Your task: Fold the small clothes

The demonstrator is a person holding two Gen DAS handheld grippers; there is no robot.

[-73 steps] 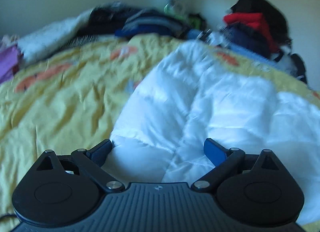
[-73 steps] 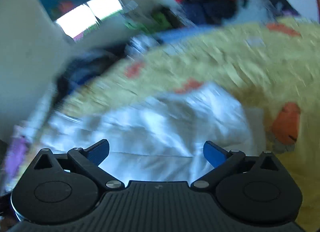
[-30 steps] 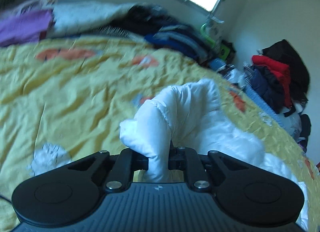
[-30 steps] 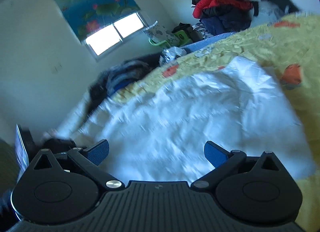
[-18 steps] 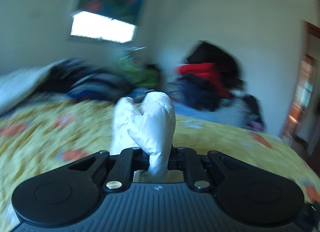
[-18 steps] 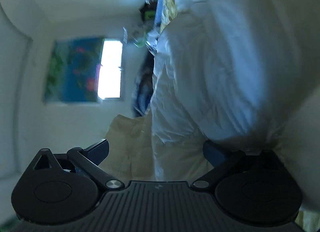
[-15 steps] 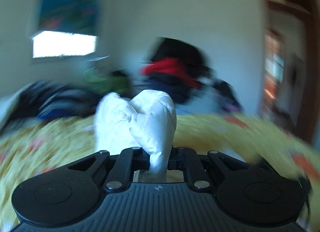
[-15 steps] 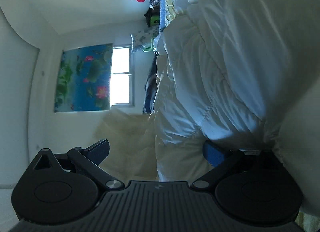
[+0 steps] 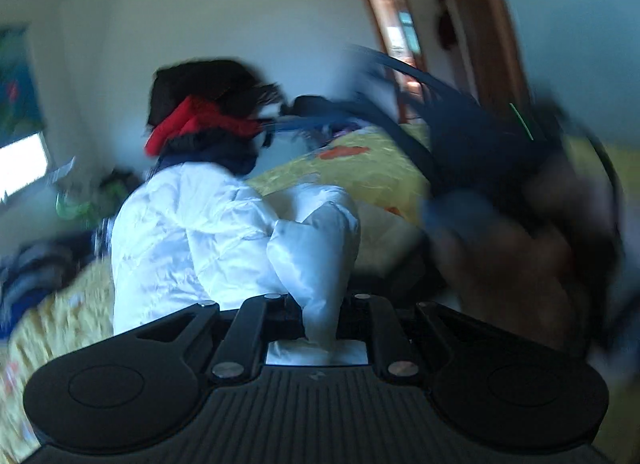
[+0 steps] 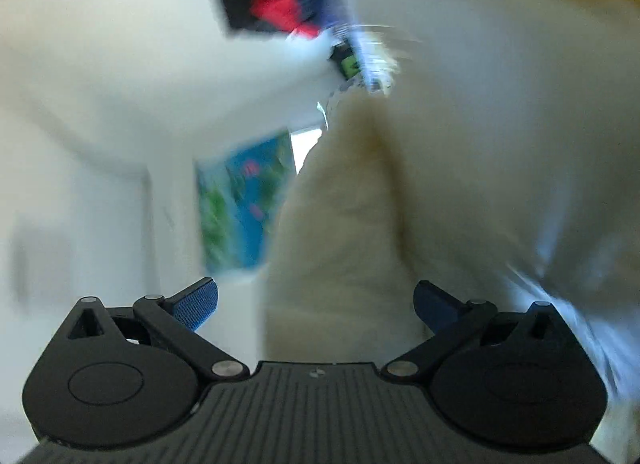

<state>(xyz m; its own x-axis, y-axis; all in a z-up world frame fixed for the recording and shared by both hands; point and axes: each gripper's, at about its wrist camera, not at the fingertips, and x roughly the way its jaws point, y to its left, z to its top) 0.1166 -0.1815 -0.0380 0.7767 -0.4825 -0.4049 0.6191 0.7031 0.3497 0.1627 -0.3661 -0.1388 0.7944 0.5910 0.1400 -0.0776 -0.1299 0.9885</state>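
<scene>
Now left claw (image 9: 320, 318) pinching white padded garment (image 9: 192, 240) bunched ahead; right claw (image 10: 316, 304) spread, garment between, unpressed.

The left gripper (image 9: 320, 304) is clamped tight on a fold of white padded garment (image 9: 192, 240). The right gripper (image 10: 316, 304) has its jaws spread wide, blue pads (image 10: 198, 304) pressing nothing, its view rolled sideways

Two matte black handheld grippers
Ribbed housings, round side discs, silver pivot screws; right gripper (image 10: 316, 306) shows blue textured pads (image 10: 198, 304).
</scene>
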